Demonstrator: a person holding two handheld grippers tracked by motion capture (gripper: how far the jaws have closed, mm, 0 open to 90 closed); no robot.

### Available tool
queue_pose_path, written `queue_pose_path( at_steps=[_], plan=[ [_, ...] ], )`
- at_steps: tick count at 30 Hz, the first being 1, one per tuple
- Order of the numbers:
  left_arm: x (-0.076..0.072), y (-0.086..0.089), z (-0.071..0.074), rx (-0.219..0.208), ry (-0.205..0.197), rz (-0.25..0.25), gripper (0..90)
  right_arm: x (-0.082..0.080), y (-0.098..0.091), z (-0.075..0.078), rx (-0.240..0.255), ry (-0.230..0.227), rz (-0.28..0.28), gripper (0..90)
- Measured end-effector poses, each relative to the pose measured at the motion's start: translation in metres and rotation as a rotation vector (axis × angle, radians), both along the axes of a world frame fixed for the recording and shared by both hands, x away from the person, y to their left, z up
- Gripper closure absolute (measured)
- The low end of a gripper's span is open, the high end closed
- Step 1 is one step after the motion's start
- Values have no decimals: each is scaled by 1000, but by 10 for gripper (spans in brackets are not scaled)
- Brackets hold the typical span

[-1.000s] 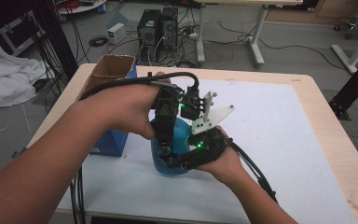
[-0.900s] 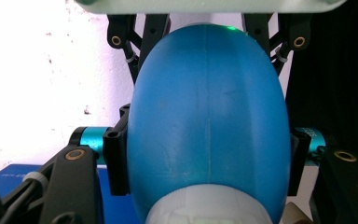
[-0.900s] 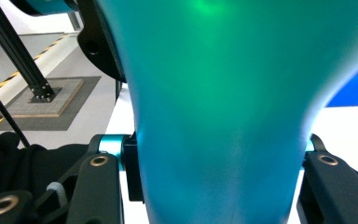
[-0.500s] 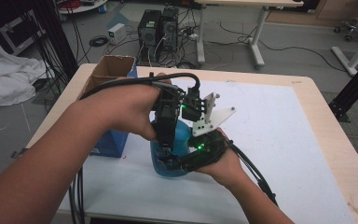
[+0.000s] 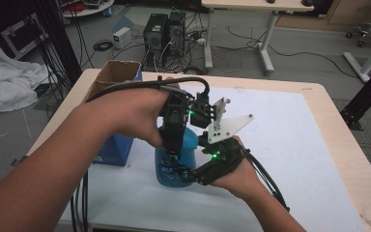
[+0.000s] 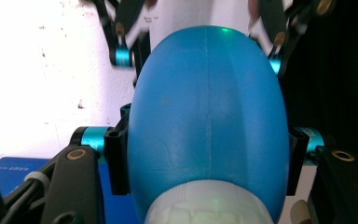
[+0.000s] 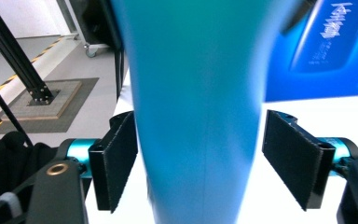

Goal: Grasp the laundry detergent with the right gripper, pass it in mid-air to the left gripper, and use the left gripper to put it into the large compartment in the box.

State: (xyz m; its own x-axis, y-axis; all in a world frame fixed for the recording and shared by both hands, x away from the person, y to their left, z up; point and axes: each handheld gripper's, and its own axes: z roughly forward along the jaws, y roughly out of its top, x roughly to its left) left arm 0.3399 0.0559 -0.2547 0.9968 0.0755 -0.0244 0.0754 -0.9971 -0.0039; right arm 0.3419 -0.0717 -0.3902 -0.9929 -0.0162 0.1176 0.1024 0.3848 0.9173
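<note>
**High view: blue bottle pinned by one gripper, other one just let go**

High view has the bottle (image 5: 176,162) standing on the white mat (image 5: 290,145), just beside the blue box (image 5: 113,150), with both grippers crowded round it. The left gripper (image 5: 173,145) comes down from above, and in the left gripper view its pads (image 6: 116,161) press on both sides of the bottle (image 6: 207,126), clamped across the wide shoulder just below the whitish neck. So that one's holding it.

The right gripper (image 5: 193,174) comes in low from the side. Its jaws have just been opening: in the right gripper view the bottle (image 7: 198,112) sits between the pads (image 7: 291,156), close to or touching one and clearly apart from the other.

My guess on handling: smooth moulded plastic with a seam down the middle, so slippery, probably lightish, with walls that give a bit if squeezed hard. The rounded body tapers, so pads could skate off. I'd grab at the widest part, across the seam, or up at the neck.
</note>
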Motion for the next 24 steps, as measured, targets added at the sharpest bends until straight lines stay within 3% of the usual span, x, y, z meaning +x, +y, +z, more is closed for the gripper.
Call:
queue_pose_path(
  at_steps=[9,14,16,17,24],
  plan=[
    [5,8,14,13,-3,40,383,1,-24,12,-63,-27,-23,173],
    [9,14,25,13,-5,58,383,4,-40,21,-121,-33,-47,130],
    [12,18,31,10,0,79,383,5,-45,25,-150,-39,-48,113],
    [14,20,34,11,4,95,383,7,-49,30,-182,-53,-66,38],
    [26,37,62,0,22,171,383,13,-63,49,-241,-91,-88,8]
  ],
)
